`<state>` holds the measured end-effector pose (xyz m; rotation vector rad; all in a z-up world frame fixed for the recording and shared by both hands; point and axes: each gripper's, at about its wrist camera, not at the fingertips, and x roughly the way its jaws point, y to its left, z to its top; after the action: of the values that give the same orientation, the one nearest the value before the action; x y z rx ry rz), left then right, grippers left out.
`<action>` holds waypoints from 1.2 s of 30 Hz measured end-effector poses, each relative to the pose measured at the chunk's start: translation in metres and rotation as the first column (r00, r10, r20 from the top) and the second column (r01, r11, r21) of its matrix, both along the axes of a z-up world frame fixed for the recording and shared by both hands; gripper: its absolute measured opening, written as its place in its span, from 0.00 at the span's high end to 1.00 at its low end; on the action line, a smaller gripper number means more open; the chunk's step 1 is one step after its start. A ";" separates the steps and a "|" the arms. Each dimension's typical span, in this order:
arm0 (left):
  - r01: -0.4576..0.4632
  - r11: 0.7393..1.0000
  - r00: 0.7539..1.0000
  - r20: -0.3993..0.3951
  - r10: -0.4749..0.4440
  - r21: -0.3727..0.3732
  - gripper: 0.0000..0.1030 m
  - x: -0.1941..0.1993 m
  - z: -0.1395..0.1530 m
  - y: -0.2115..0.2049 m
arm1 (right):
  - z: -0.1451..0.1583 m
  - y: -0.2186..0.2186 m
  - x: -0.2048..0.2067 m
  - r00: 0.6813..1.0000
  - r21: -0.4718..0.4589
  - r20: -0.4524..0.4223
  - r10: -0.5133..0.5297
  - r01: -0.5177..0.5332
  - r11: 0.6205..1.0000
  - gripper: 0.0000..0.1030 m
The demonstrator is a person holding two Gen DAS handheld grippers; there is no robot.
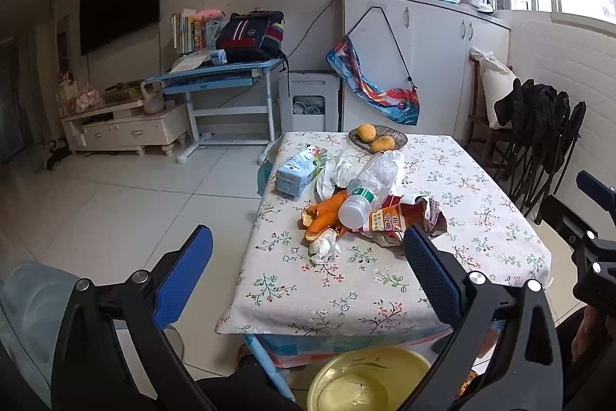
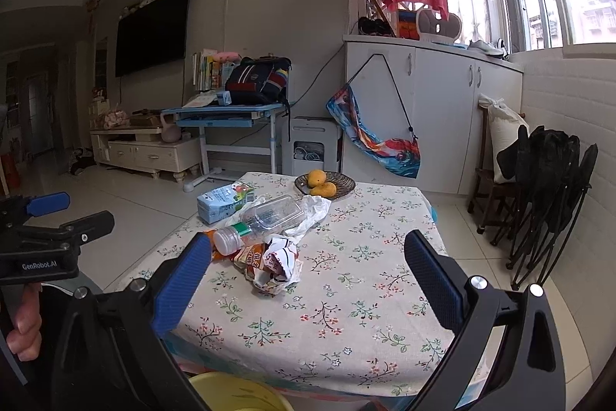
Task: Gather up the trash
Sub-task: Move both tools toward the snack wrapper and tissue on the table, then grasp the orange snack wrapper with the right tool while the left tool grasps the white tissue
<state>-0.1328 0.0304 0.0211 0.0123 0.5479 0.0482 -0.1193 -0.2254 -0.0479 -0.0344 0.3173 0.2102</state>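
A pile of trash lies on the floral-cloth table (image 1: pixel 385 295): a clear plastic bottle (image 1: pixel 369 187) with a white cap, orange peel (image 1: pixel 323 214), a crumpled snack wrapper (image 1: pixel 408 218), a crumpled tissue (image 1: pixel 323 247) and a blue carton (image 1: pixel 300 170). In the right wrist view I see the bottle (image 2: pixel 265 218), the wrapper (image 2: pixel 273 264) and the carton (image 2: pixel 223 201). My left gripper (image 1: pixel 308 264) is open and empty, short of the pile. My right gripper (image 2: pixel 308 268) is open and empty, above the table's near side.
A woven plate with two mangoes (image 1: pixel 379 138) stands at the table's far edge. A yellow basin (image 1: pixel 365 380) sits on the floor under the table's near edge. Folded black chairs (image 1: pixel 539 149) lean at the right wall. A blue desk (image 1: pixel 219 76) stands behind.
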 end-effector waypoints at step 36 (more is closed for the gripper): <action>0.005 0.998 0.986 -0.169 -0.015 -0.059 0.07 0.079 -0.044 0.023 | -0.032 0.006 0.067 0.962 0.029 -0.257 0.089 -0.084 0.996 0.07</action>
<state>-0.0537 0.0536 -0.0225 -0.0379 0.7191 0.0212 -0.0520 -0.2191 -0.0800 -0.0029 0.5751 0.3051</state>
